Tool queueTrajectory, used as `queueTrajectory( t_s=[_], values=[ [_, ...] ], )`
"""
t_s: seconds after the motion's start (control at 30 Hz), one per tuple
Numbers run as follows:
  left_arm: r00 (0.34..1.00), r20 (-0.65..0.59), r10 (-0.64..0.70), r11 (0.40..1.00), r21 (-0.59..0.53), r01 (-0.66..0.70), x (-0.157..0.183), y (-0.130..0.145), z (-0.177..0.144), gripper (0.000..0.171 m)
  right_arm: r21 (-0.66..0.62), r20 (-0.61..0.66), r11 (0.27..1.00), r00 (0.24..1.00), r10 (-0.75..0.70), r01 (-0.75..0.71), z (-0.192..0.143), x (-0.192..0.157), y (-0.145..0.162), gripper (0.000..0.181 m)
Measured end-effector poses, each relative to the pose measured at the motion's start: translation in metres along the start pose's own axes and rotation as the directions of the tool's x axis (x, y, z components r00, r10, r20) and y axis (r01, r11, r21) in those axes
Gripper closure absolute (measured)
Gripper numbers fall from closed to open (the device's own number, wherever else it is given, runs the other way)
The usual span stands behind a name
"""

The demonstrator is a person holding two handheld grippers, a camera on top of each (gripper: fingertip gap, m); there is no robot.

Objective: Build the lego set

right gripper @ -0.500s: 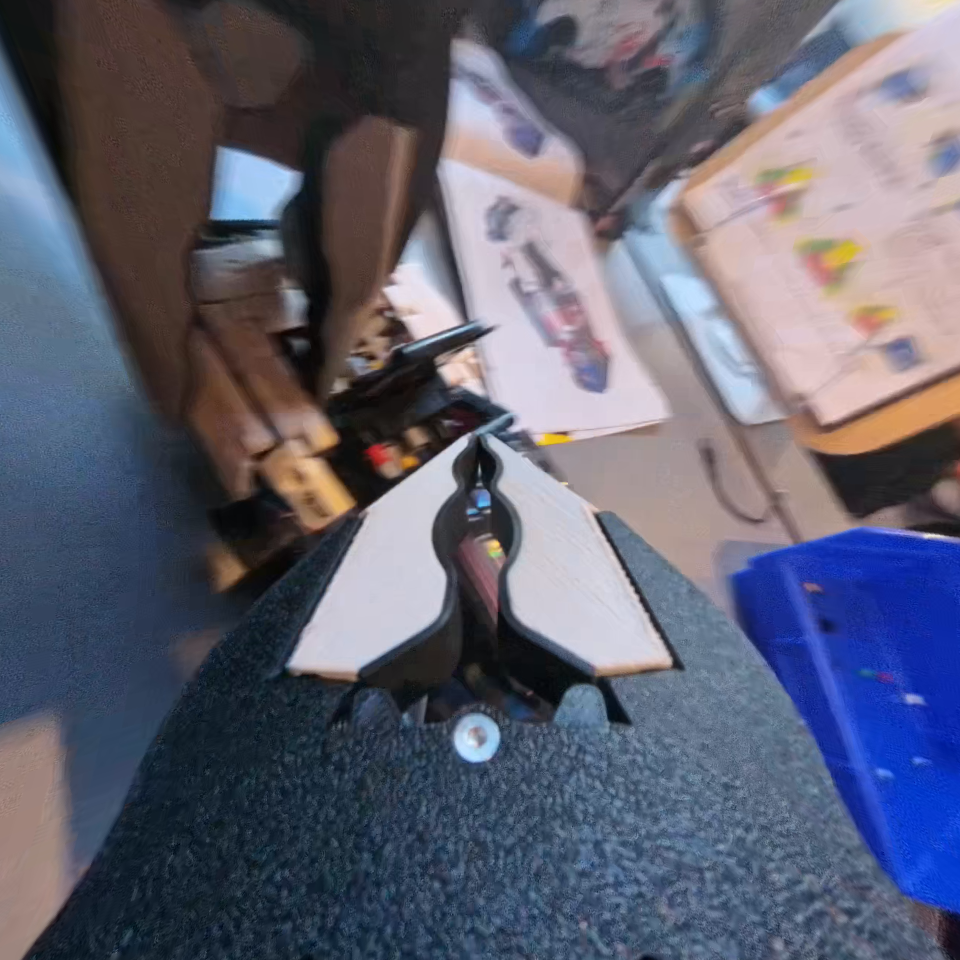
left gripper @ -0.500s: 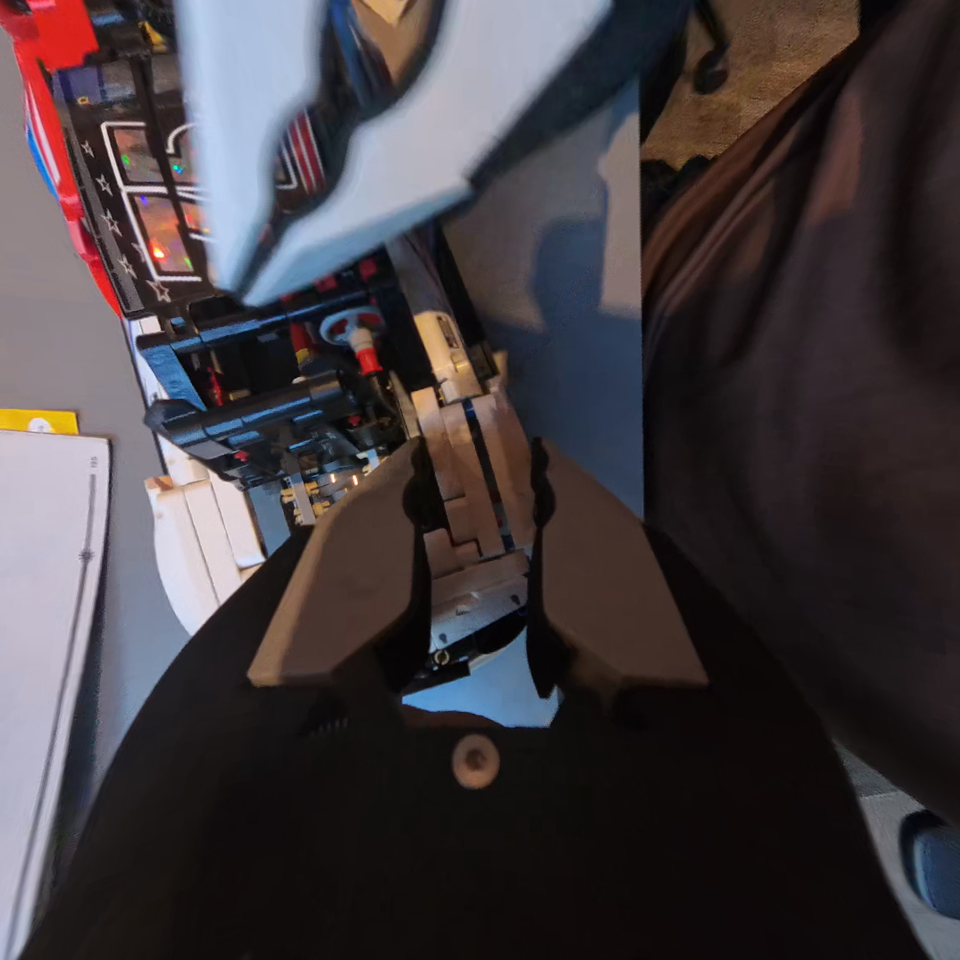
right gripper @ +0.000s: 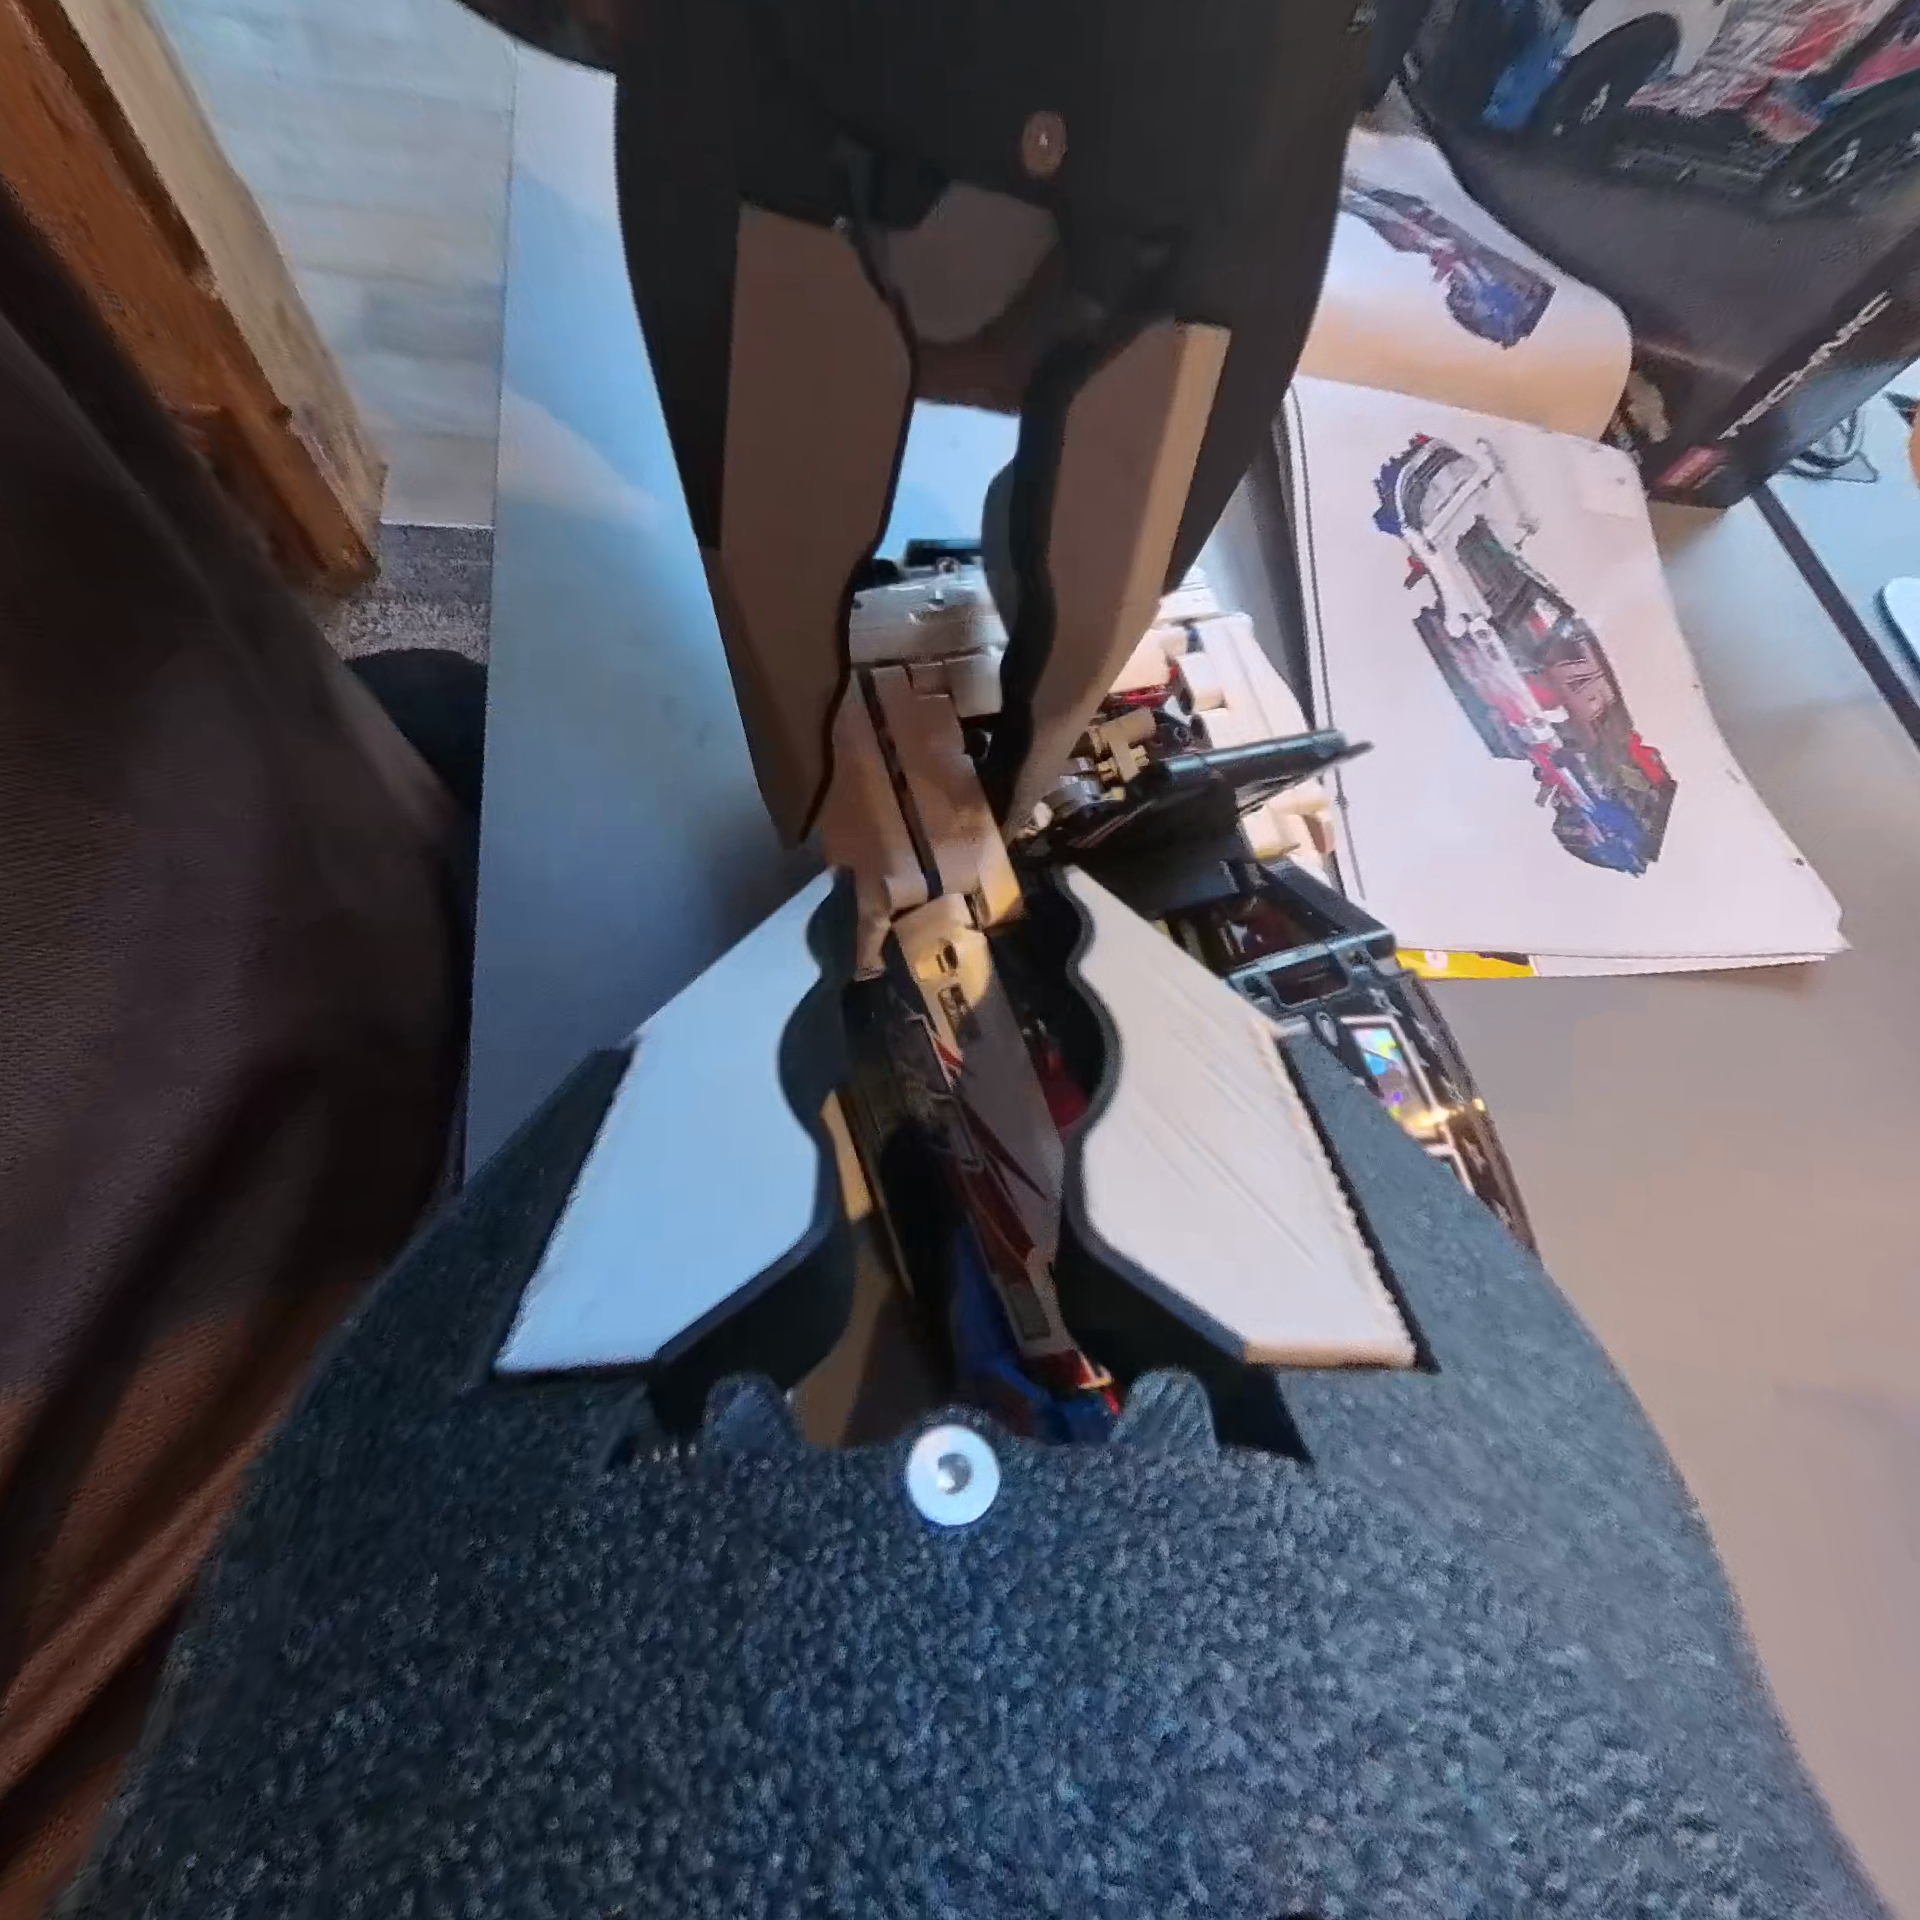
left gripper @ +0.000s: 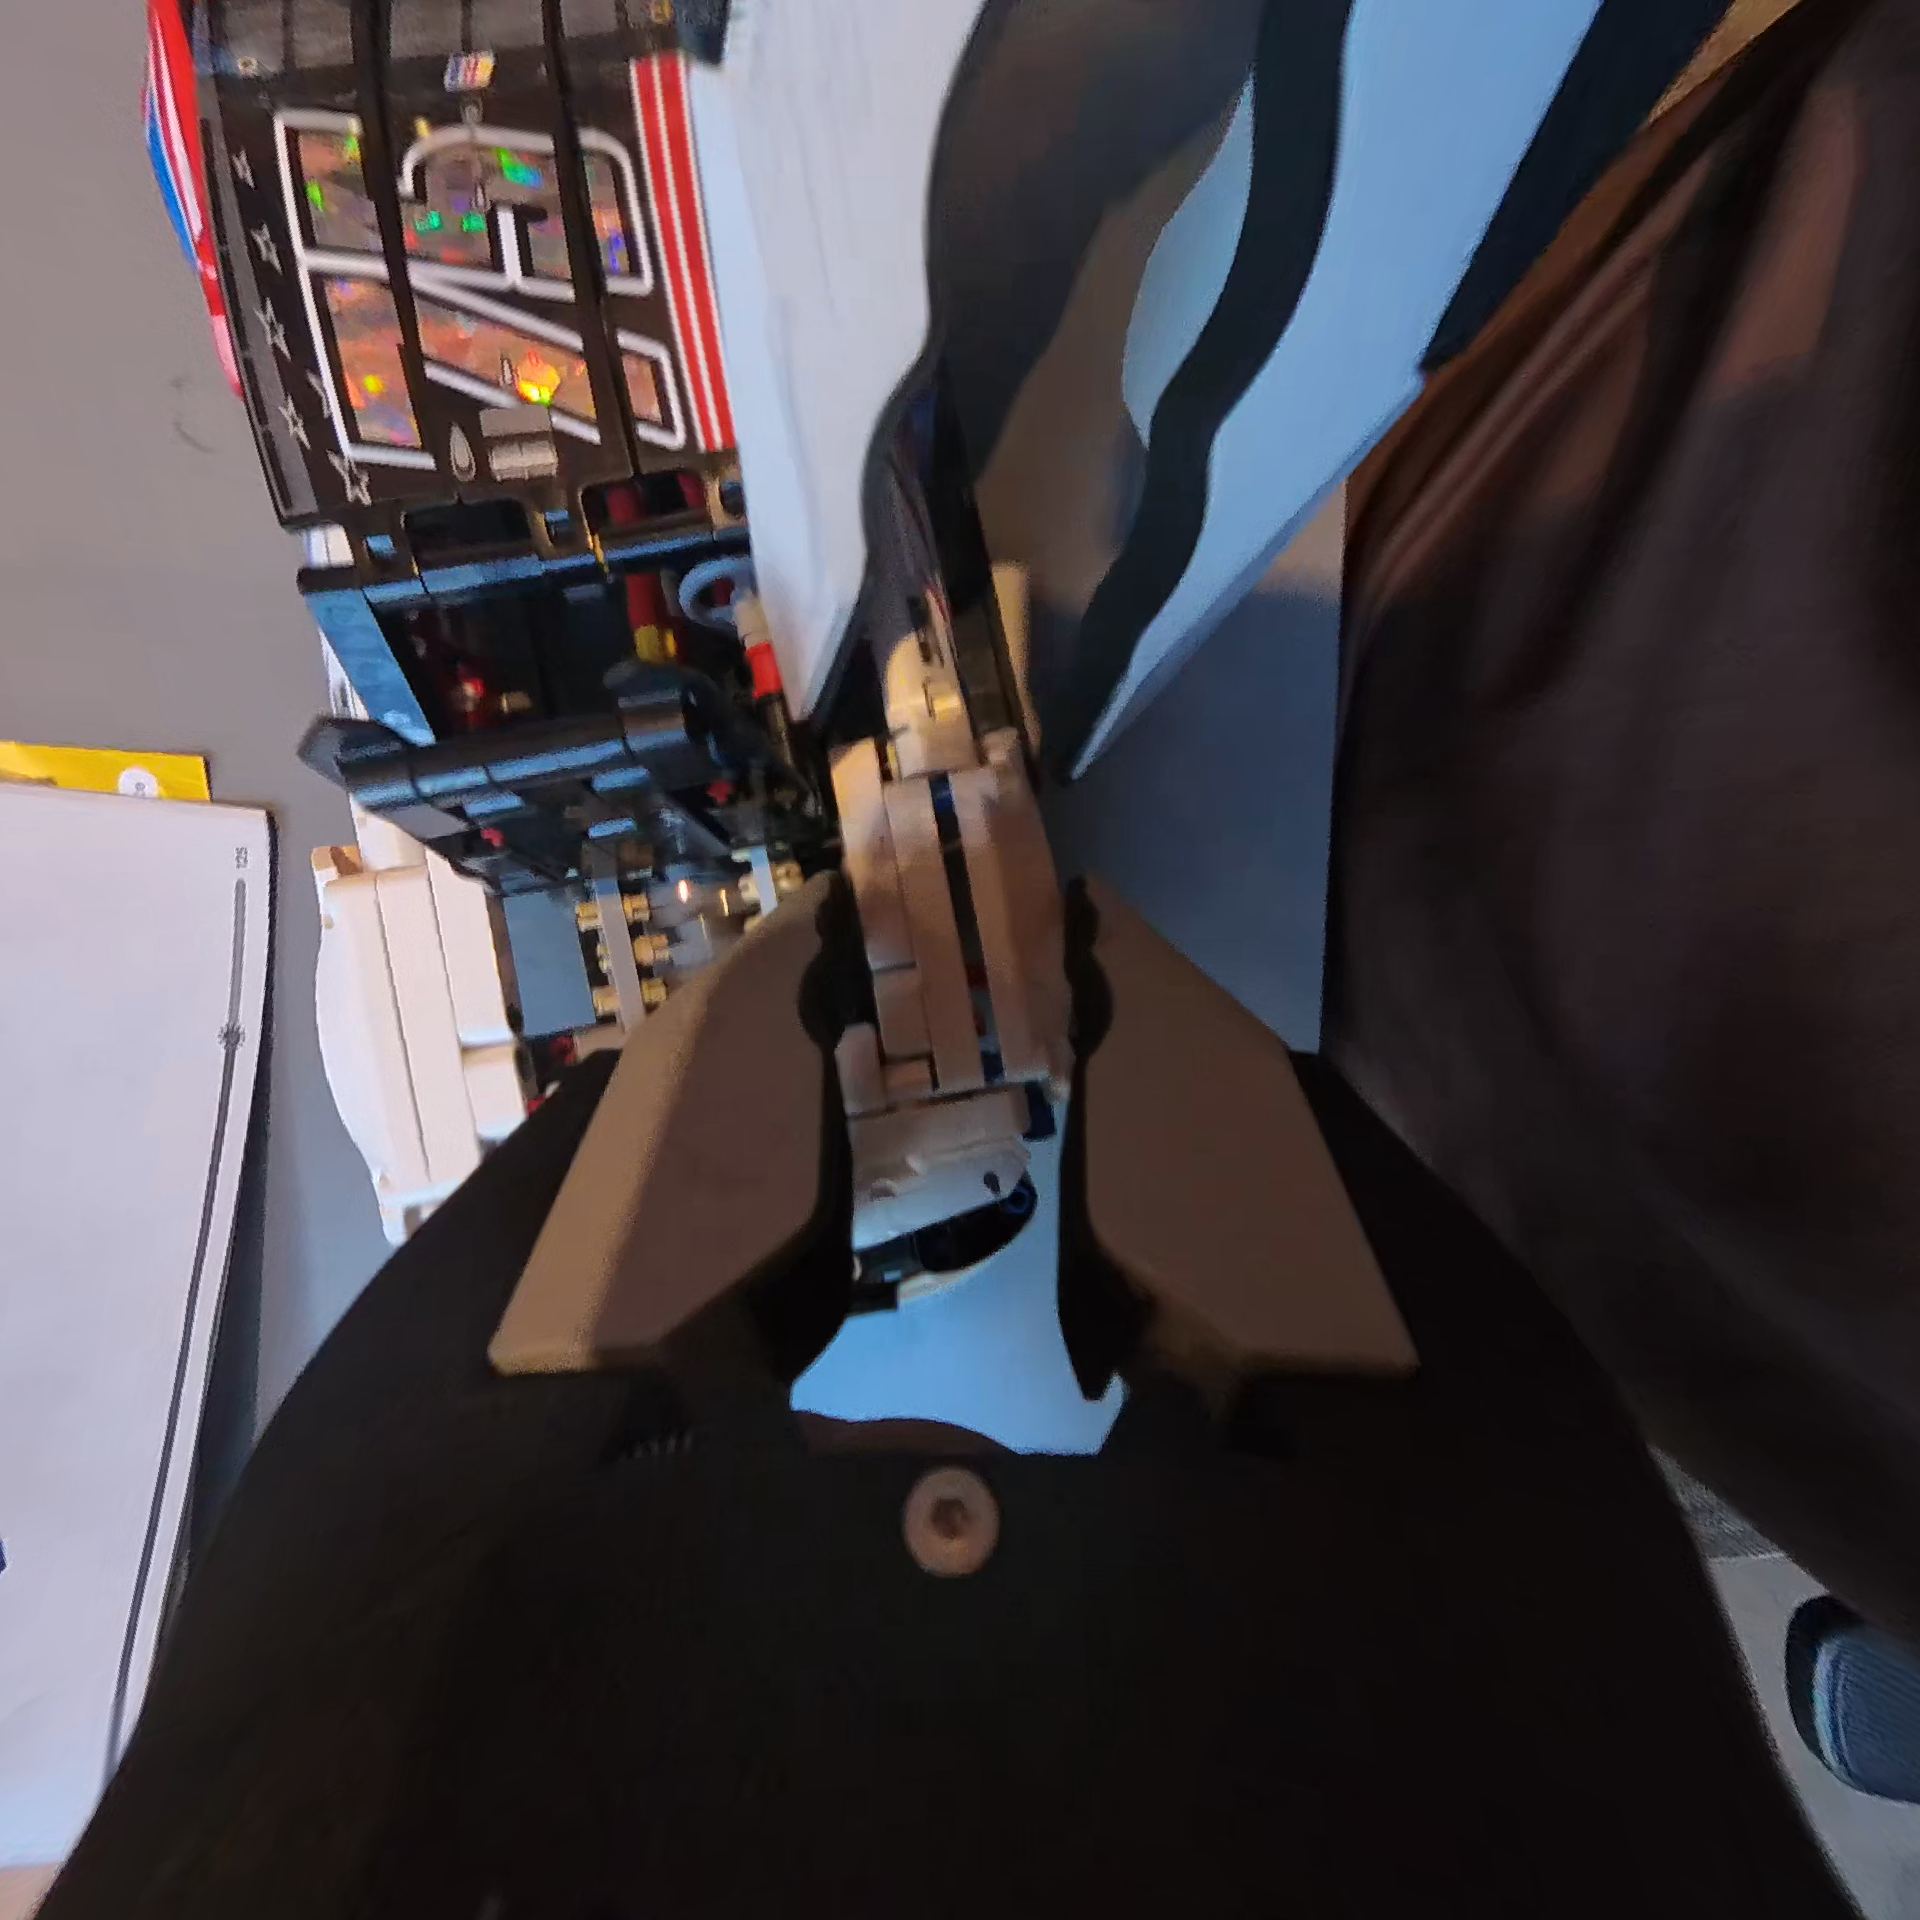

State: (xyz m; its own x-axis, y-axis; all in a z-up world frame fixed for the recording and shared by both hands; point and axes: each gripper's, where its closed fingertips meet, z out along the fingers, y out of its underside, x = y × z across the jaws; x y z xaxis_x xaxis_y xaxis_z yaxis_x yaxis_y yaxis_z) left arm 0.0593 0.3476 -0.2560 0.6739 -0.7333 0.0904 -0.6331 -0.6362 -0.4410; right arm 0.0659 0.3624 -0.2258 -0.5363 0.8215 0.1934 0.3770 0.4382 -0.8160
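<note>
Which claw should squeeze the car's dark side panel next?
Probably the right gripper: its jaws stand open astride the dark side panel. The left gripper is busy, clamped on the car's white section, steadying it.

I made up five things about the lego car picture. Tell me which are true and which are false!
1. Both grippers are at the same lego car. True.
2. The left gripper holds a white part of the car. True.
3. The right gripper is shut tight on nothing. False: its fingers are apart, around the car's side.
4. An open instruction booklet lies beside the car. True.
5. The car's roof is plain yellow. False: it is black with shiny panels, white stars and red stripes.
</note>
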Motion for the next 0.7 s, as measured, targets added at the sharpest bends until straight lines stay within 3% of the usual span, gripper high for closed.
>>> queueTrajectory(
  t_s=[0.23, 0.3, 0.43, 0.57, 0.7],
  values=[
    [0.999, 0.037, 0.004, 1.000, -0.028, -0.003, 0.002, 0.010, -0.006, 0.135, -0.075, 0.064, 0.987, 0.989, -0.135, 0.139, 0.009, -0.009, 0.001, 0.147],
    [1.000, 0.021, -0.012, 1.000, -0.021, 0.012, 0.002, 0.010, -0.004, 0.135, -0.101, 0.086, 0.978, 0.981, -0.172, 0.181, 0.014, -0.007, 0.003, 0.159],
    [1.000, 0.013, -0.020, 1.000, 0.008, 0.020, 0.001, 0.009, -0.004, 0.136, -0.127, 0.151, 0.968, 0.969, -0.197, 0.217, 0.014, -0.007, 0.005, 0.164],
    [1.000, 0.012, -0.026, 1.000, -0.005, 0.027, 0.002, 0.008, -0.004, 0.136, -0.095, 0.174, 0.972, 0.965, -0.197, 0.216, 0.012, -0.013, -0.001, 0.153],
    [0.998, 0.065, -0.020, 1.000, -0.007, 0.020, 0.000, 0.009, -0.009, 0.134, -0.123, 0.170, 0.974, 0.971, -0.167, 0.189, 0.019, -0.010, -0.004, 0.152]
  ],
)
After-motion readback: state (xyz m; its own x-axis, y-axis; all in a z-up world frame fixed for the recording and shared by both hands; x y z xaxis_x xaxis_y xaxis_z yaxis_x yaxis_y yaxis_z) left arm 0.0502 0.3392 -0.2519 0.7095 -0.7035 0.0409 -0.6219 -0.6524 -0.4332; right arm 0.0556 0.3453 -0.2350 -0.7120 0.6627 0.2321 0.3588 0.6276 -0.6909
